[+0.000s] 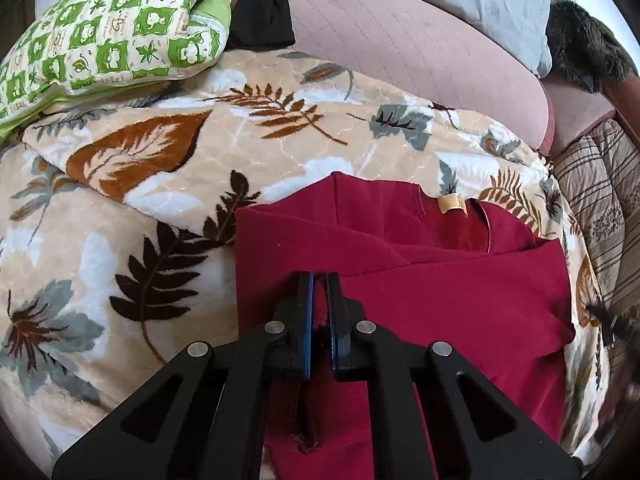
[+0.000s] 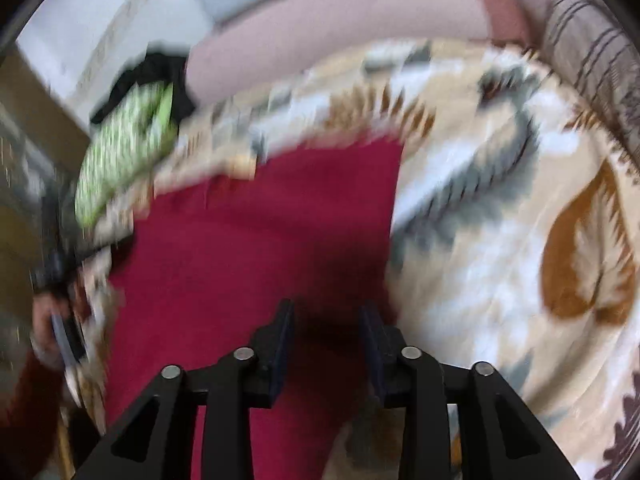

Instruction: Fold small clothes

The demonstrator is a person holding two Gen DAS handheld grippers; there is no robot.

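A dark red garment (image 1: 420, 280) lies on a leaf-patterned blanket (image 1: 180, 152), partly folded, with its neck opening and a tan label (image 1: 452, 203) toward the far right. My left gripper (image 1: 319, 280) is shut on a fold of the red garment near its lower middle. In the blurred right wrist view the red garment (image 2: 256, 248) fills the centre. My right gripper (image 2: 326, 308) is open just above its near right edge, holding nothing. The other hand and its gripper show dimly at the left edge (image 2: 60, 320).
A green and white patterned pillow (image 1: 112, 36) lies at the far left with a black cloth (image 1: 264, 12) beside it. A pink cushion (image 1: 400, 48) and a grey pillow (image 1: 500, 4) lie behind. A striped quilt (image 1: 600, 200) is on the right.
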